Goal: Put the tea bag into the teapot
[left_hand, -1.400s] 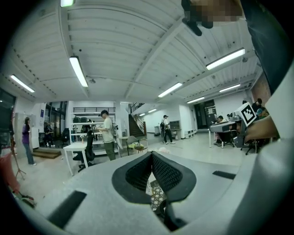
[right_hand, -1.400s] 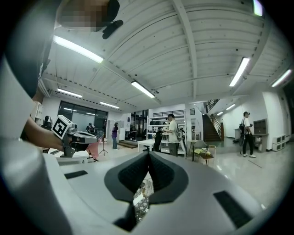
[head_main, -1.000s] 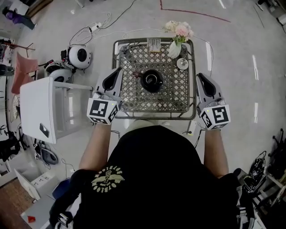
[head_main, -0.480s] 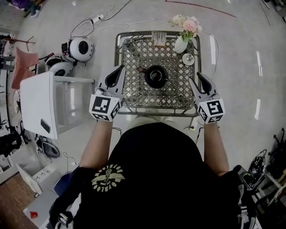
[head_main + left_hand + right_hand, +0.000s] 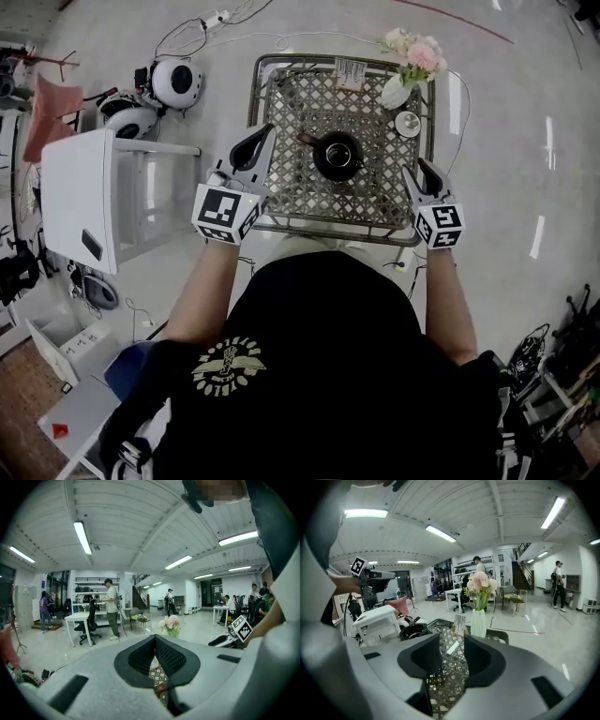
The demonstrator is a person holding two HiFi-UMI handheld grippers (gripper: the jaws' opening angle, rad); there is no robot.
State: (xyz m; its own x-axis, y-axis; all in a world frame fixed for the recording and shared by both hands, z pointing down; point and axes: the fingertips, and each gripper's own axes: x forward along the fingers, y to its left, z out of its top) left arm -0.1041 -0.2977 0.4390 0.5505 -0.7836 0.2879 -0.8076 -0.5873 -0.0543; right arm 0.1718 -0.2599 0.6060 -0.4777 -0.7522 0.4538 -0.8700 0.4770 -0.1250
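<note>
A black teapot without a lid stands in the middle of the lattice-topped table; the right gripper view shows it at the left. A small white flat packet, maybe the tea bag, lies on the lattice beyond my right gripper. That gripper hovers over the table's front right corner. Its jaws are opening and nothing is between them. My left gripper is held at the table's left edge, level with the teapot, its pads meeting at the tip with nothing held.
A white vase of pink flowers and a small white dish stand at the table's far right corner, with a packet holder at the far edge. A white cabinet stands to the left. Round white devices and cables lie on the floor.
The right gripper's jaws have opened, and it has moved in over the table's front right corner. The left gripper has moved up along the table's left edge.
</note>
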